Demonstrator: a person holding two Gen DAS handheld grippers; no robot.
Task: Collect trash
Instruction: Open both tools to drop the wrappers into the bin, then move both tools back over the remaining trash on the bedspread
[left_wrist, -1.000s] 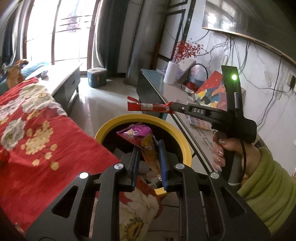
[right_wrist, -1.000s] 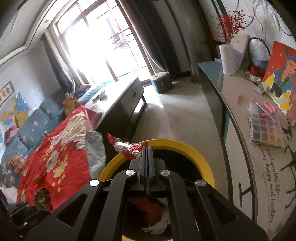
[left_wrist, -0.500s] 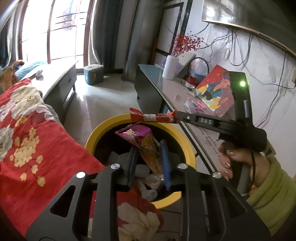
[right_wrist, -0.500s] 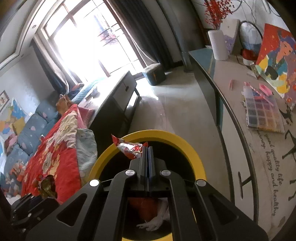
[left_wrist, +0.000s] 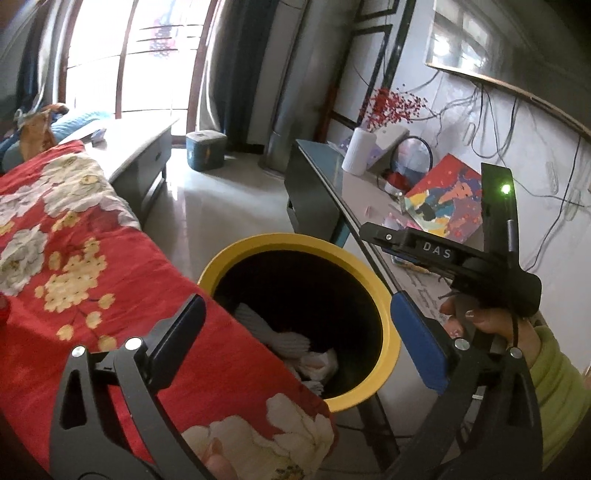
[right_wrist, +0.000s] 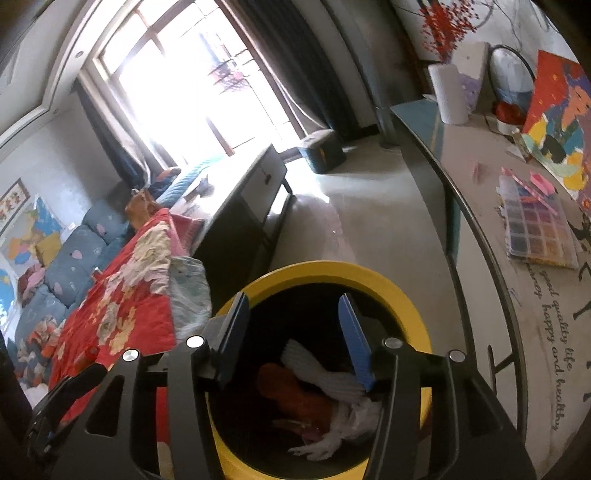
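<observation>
Trash: none between either set of fingers; what shows lies at the bottom of the yellow-rimmed bin (left_wrist: 388, 295) — white crumpled material (right_wrist: 332, 376), an orange-red piece (right_wrist: 291, 391) beside it, a smaller wrapper scrap below, too dark to identify

Left gripper (left_wrist: 295, 332): fingers spread wide, having just been opening, nothing between them. They straddle the bin mouth, one over the red floral blanket (left_wrist: 74, 258), the blue-padded one over the bin's right rim

Right gripper (right_wrist: 291, 328): fingers partly apart, having just been opening, nothing between them, poised over the bin opening. In the left wrist view it reaches in from the right above the rim, held by a hand (left_wrist: 491, 325) in a green sleeve (left_wrist: 561, 387)

Bin stands on the floor between the blanket edge and the long bench (right_wrist: 480, 229). On the bench: bead organizer (right_wrist: 535, 229), colourful painting (right_wrist: 561, 122), white paper roll (right_wrist: 448, 96)
</observation>
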